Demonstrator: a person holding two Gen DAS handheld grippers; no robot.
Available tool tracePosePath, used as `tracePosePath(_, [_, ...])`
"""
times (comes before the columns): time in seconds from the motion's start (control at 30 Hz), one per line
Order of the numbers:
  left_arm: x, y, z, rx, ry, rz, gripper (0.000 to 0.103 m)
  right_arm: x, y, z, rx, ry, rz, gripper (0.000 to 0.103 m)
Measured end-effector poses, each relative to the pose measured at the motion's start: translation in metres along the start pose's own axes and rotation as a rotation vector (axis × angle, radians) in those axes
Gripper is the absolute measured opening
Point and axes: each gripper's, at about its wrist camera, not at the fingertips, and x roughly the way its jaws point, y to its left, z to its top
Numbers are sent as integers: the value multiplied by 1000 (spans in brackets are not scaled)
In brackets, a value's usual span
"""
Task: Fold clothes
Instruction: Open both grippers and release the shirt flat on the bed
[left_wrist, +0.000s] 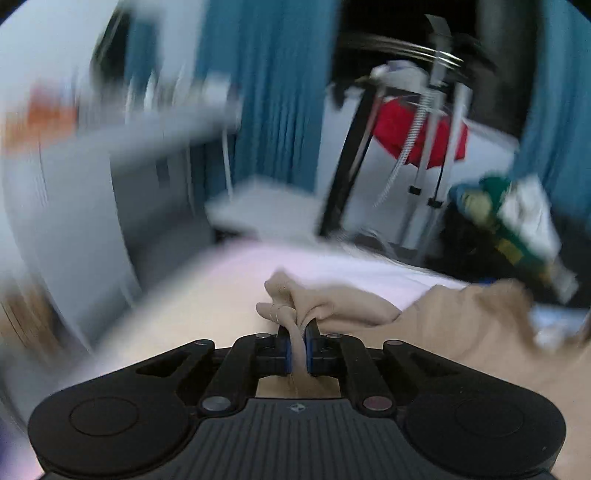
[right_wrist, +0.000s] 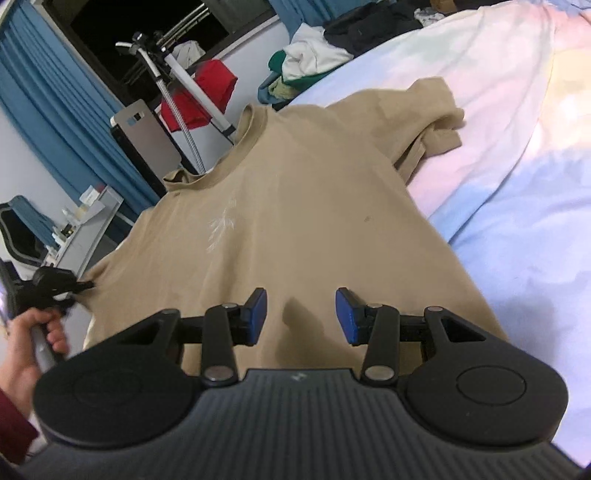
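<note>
Your shirt (right_wrist: 295, 206) lies flat on the bed (right_wrist: 517, 155), collar toward the upper left of the frame — a clothes pile (right_wrist: 314, 55) sits beyond it at the top, the garment rack (right_wrist: 184, 81) stands off the bed at upper left.

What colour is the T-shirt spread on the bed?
Plain tan short-sleeved T-shirt with a faint white chest print; right wrist view shows it best.

Left wrist view: heavy motion blur across curtains (left_wrist: 258, 92) and clothes rack (left_wrist: 424, 122), sharp only at gripper body. Right wrist view: crisp, evenly lit from overhead; soft shadow on tan shirt (right_wrist: 295, 221) between pads; washed-out bedsheet (right_wrist: 517, 110). Fisheye bending and dark corners in both.
</note>
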Motion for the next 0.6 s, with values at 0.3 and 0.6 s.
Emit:
tracePosePath(0.3, [-25,4,-29,76,12,1,55,-14,-15,16,31,-61,15,45])
tracePosePath(0.6, [-192,17,-123,111,15,-239,81,-14,-75,48,300,-105,86,46])
